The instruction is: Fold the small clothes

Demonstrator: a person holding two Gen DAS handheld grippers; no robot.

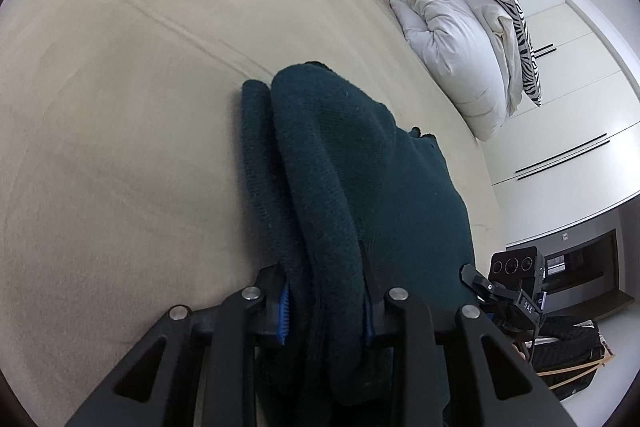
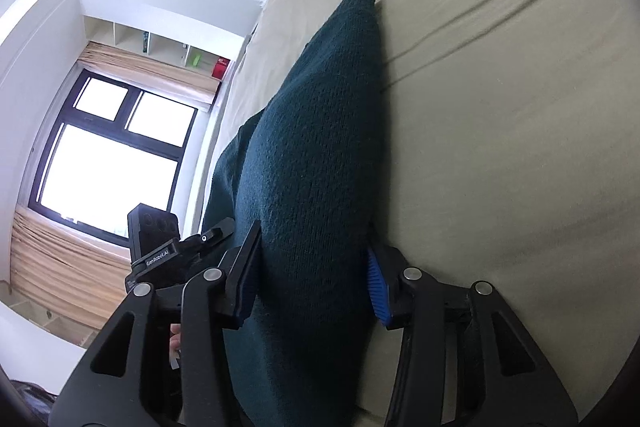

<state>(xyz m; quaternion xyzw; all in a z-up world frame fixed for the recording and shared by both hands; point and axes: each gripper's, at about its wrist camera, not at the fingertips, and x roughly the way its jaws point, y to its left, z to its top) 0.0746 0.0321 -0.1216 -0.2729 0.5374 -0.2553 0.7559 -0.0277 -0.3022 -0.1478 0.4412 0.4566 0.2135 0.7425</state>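
Flanking the teal sweater [image 1: 360,167]: white duvet [image 1: 452,39], zebra pillow [image 1: 508,11].

The knit garment [image 1: 360,187] lies on the bed [image 1: 120,107], pillows [image 1: 452,39] behind it.

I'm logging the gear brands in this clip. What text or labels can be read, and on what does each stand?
"GenRobot.AI": on the left gripper body, seen from the right wrist.
"DAS": on the right gripper body, seen from the left wrist; the letters after it are cut off.
Nothing readable on the green sweater.
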